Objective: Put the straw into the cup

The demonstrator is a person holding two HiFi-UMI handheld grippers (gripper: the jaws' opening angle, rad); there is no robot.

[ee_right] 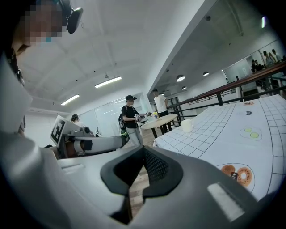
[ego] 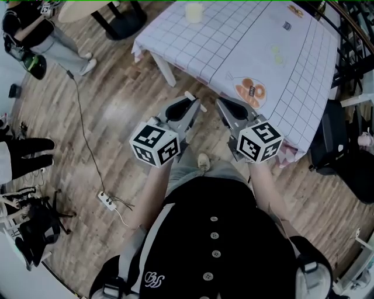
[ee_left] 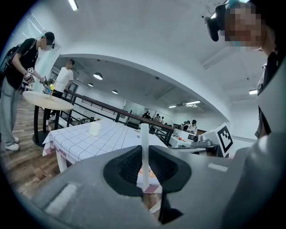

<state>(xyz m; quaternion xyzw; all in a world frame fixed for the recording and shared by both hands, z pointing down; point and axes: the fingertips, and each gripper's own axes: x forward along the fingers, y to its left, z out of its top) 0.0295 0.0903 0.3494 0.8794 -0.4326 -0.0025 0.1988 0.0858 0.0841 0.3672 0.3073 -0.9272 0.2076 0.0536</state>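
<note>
Left hand-held gripper (ee_left: 145, 182) clamps upright white straw (ee_left: 144, 147).

The person is standing on the wood floor (ego: 117, 111) just short of the table (ego: 245, 41), holding both grippers side by side over the floor. The left gripper (ego: 190, 106) is pointing toward the table's near edge, with a white straw (ego: 187, 94) sticking out of its tip. The right gripper (ego: 224, 105) is hovering just beside it, near the cloth's doughnut print (ego: 252, 90). The cup (ego: 193, 11) is standing at the table's far side, well apart from both. A power strip (ego: 107, 200) is lying on the floor at the left.
</note>
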